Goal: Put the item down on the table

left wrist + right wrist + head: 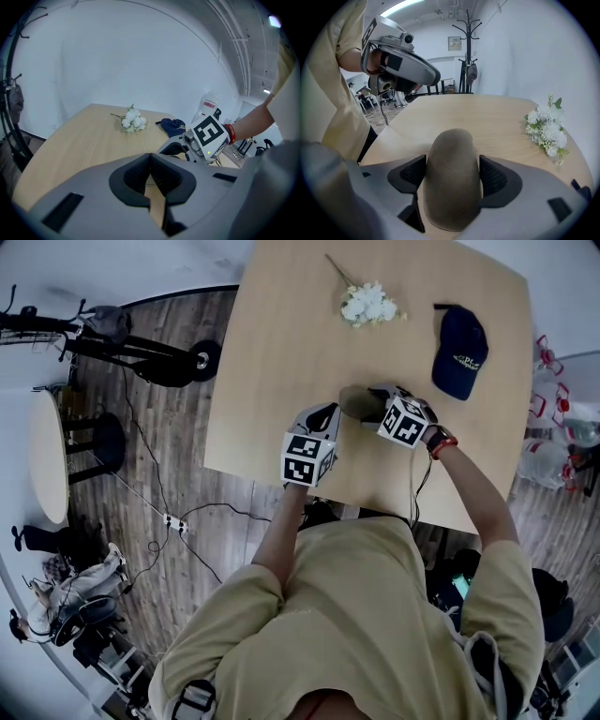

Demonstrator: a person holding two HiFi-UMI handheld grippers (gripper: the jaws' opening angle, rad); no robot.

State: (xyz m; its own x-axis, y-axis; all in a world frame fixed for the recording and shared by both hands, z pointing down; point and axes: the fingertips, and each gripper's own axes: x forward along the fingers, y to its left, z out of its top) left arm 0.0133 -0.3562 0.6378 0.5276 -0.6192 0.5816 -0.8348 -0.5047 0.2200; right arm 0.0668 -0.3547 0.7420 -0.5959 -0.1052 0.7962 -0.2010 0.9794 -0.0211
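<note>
A brown, rough-skinned oval item [452, 180] stands between the pads of my right gripper [453, 174], which is shut on its sides. In the head view the item [357, 401] shows at that gripper's [367, 405] tip, over the near middle of the wooden table [281, 352]. I cannot tell whether it touches the tabletop. My left gripper [328, 414] hovers just to the left of it, apart from the item. Its jaws [151, 174] are shut on nothing.
White flowers [368, 304] lie at the table's far side and a navy cap [459, 351] lies at the right. The table's near edge runs just below both grippers. On the floor to the left are cables and a power strip [173, 521].
</note>
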